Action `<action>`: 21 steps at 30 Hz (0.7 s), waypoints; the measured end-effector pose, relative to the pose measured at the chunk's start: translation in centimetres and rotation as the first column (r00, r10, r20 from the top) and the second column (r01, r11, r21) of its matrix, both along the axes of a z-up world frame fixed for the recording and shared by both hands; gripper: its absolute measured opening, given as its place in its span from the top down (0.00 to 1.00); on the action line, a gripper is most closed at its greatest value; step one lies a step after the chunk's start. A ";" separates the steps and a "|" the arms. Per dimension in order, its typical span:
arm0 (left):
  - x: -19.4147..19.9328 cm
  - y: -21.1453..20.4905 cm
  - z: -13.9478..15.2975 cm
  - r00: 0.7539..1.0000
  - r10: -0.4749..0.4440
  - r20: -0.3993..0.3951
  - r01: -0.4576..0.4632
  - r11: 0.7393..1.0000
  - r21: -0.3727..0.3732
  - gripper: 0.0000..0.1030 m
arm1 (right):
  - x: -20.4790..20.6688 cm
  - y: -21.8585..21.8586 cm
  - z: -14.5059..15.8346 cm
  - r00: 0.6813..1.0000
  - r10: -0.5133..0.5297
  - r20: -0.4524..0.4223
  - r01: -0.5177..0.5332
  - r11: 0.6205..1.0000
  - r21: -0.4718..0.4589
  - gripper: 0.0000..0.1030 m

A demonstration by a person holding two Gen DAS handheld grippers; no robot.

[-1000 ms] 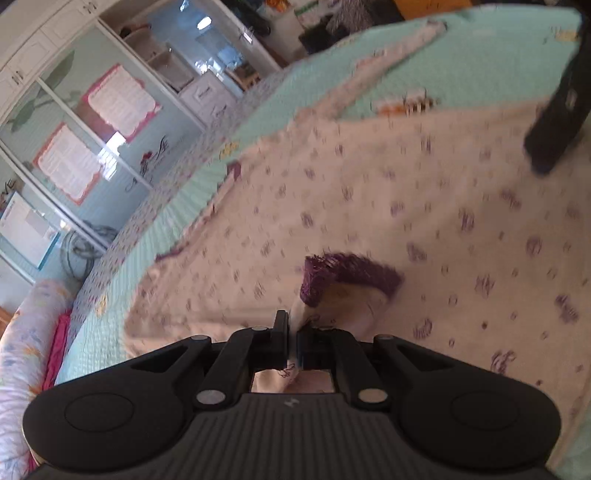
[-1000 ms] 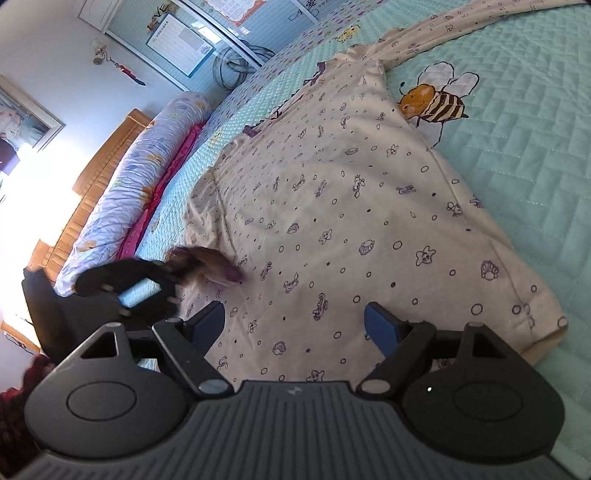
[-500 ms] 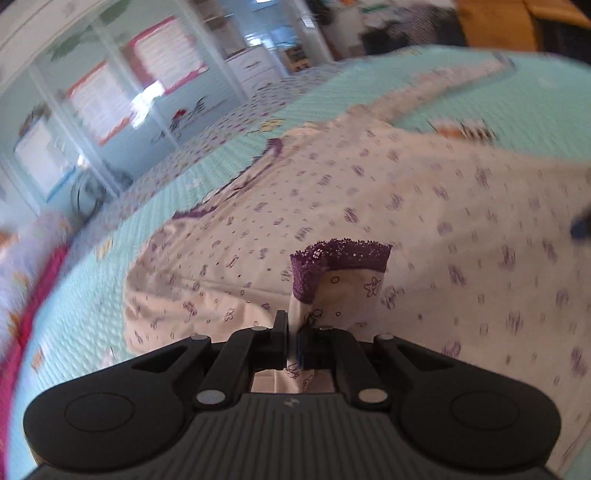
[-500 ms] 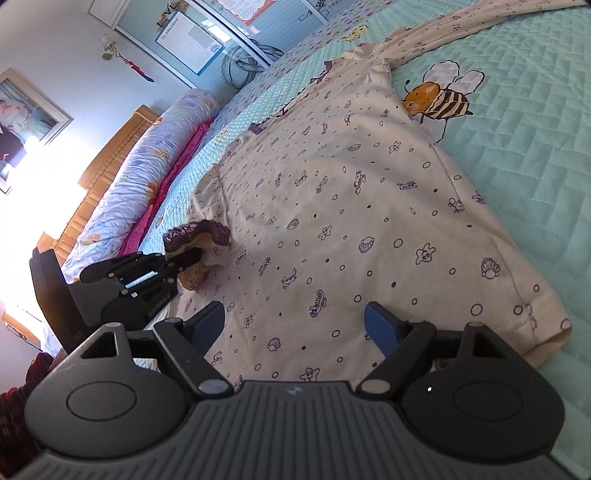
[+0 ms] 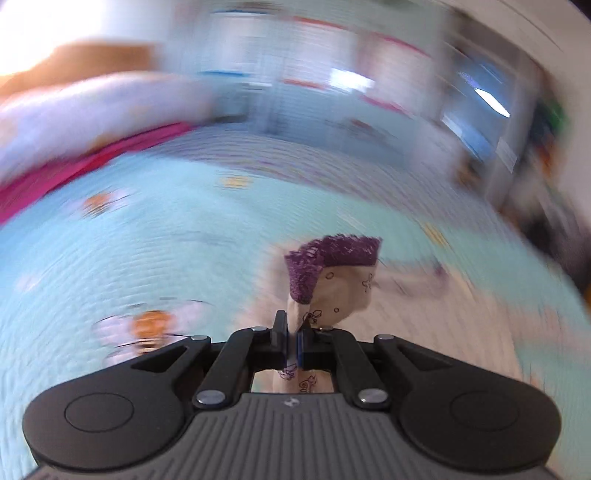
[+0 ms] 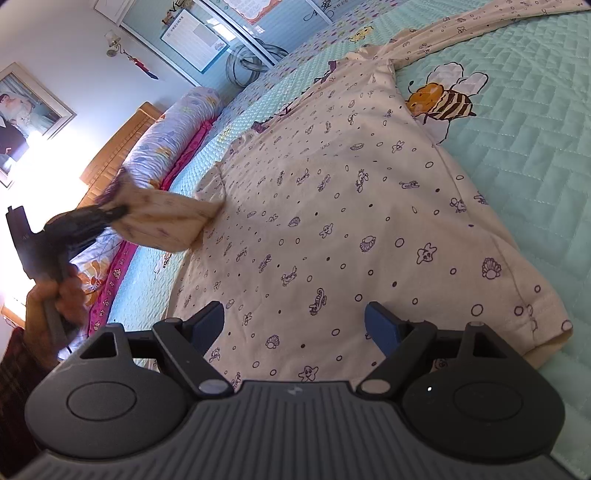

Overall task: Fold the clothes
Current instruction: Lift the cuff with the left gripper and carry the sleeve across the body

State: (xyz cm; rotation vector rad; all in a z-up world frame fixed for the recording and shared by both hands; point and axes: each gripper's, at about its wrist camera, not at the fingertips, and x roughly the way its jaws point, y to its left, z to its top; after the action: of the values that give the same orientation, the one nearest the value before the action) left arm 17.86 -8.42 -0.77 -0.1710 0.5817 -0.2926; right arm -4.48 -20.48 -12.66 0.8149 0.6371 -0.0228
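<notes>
A cream nightshirt (image 6: 332, 221) with small purple prints lies spread on the teal quilted bed (image 6: 535, 129). My left gripper (image 5: 290, 341) is shut on one sleeve (image 5: 332, 291) just below its purple lace cuff (image 5: 325, 254). In the right wrist view that left gripper (image 6: 114, 214) holds the sleeve (image 6: 170, 218) lifted off the bed at the left, stretched away from the shirt's body. My right gripper (image 6: 295, 325) hovers open over the shirt's lower hem with nothing between its fingers. The other sleeve (image 6: 480, 26) runs off toward the far right.
A bee picture (image 6: 441, 101) is printed on the quilt beside the shirt. A floral bolster (image 6: 162, 136) and pink bedding (image 6: 122, 266) lie along the wooden headboard at the left. A person's hand (image 6: 55, 299) grips the left tool's handle. Cabinets stand beyond the bed.
The left gripper has lifted the sleeve off the shirt's body and swung it up and out to the left, rolling as it went. The right gripper has stayed in place, open.
</notes>
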 end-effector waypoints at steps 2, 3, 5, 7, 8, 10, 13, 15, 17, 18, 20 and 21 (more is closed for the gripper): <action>1.7 2.8 0.8 0.994 0.108 -0.022 -0.109 0.993 -0.046 0.97 | 0.1 0.3 0.3 1.000 0.000 -0.003 0.000 1.000 -0.020 0.18; 2.3 3.7 1.3 0.990 0.138 -0.019 -0.138 0.990 -0.041 0.97 | 0.2 0.7 0.7 1.000 0.007 0.002 -0.007 0.998 -0.057 0.18; 3.3 4.9 2.1 0.985 0.169 -0.014 -0.170 0.985 -0.028 0.97 | 0.7 2.6 2.5 0.997 0.079 0.025 -0.071 0.971 -0.228 0.18; 3.9 5.4 2.6 0.984 0.179 -0.015 -0.179 0.984 -0.014 0.97 | 1.4 6.7 4.8 0.969 0.245 0.033 -0.196 0.841 -0.504 0.18; 4.1 5.6 2.7 0.983 0.181 -0.016 -0.181 0.983 -0.008 0.97 | 1.7 9.0 5.8 0.942 0.334 0.027 -0.250 0.753 -0.609 0.18; 4.4 6.0 2.9 0.982 0.189 -0.018 -0.189 0.982 0.001 0.97 | 2.5 13.3 6.9 0.873 0.489 -0.003 -0.339 0.602 -0.723 0.18; 4.8 7.0 3.2 0.974 0.228 -0.008 -0.228 0.974 -0.012 0.97 | 4.1 18.9 6.8 0.743 0.664 -0.083 -0.458 0.414 -0.786 0.21; 5.2 8.5 3.6 0.965 0.263 -0.002 -0.263 0.964 -0.035 0.97 | 4.9 22.1 6.4 0.664 0.733 -0.146 -0.499 0.289 -0.817 0.23; 5.7 9.8 4.1 0.951 0.308 0.011 -0.308 0.951 -0.039 0.97 | 5.5 24.7 5.8 0.601 0.771 -0.211 -0.514 0.172 -0.840 0.26; 6.1 10.5 4.2 0.943 0.332 0.016 -0.331 0.943 -0.037 0.97 | 5.9 26.0 5.6 0.580 0.780 -0.235 -0.511 0.124 -0.851 0.26; 7.0 11.9 4.2 0.929 0.371 0.010 -0.370 0.928 -0.029 0.97 | 6.2 27.7 5.1 0.546 0.789 -0.282 -0.503 0.040 -0.863 0.26; 7.4 12.5 4.0 0.923 0.384 -0.003 -0.384 0.923 -0.029 0.97 | 6.4 28.6 4.8 0.531 0.790 -0.306 -0.499 0.000 -0.867 0.26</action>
State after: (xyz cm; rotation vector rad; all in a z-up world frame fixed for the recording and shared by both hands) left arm 25.24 4.06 3.27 -0.3083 0.5285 0.0811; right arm 1.95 8.07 -7.83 -0.6998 0.5625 0.6035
